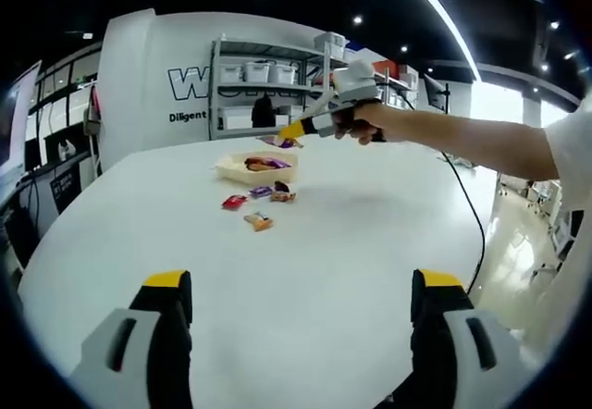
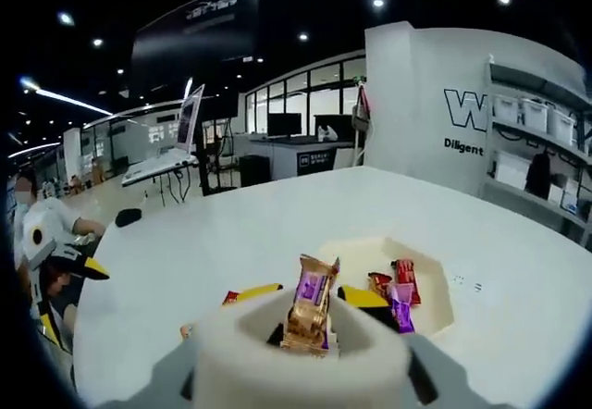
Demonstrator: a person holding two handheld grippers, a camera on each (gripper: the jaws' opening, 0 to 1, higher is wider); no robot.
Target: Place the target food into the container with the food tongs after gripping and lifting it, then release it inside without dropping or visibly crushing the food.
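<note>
A shallow cream tray (image 1: 228,163) sits on the white table (image 1: 305,242) with a few wrapped snacks in it. In front of it lie loose snacks: a red one (image 1: 234,202), a purple one (image 1: 261,191) and an orange one (image 1: 259,221). My right gripper (image 1: 294,131), held by a hand, hovers above the tray's far side. In the right gripper view, my right gripper (image 2: 308,294) is shut on a gold-wrapped snack (image 2: 310,315) with a purple label, held upright over the tray (image 2: 370,252). My left gripper (image 1: 302,289) is open, low over the near table, holding nothing.
A black cable (image 1: 465,201) trails across the table's right side. Shelves with white bins (image 1: 268,76) stand behind the table. A laptop (image 2: 176,154) and a small dark object (image 2: 128,216) are at the far left in the right gripper view. Red and purple snacks (image 2: 400,291) lie in the tray.
</note>
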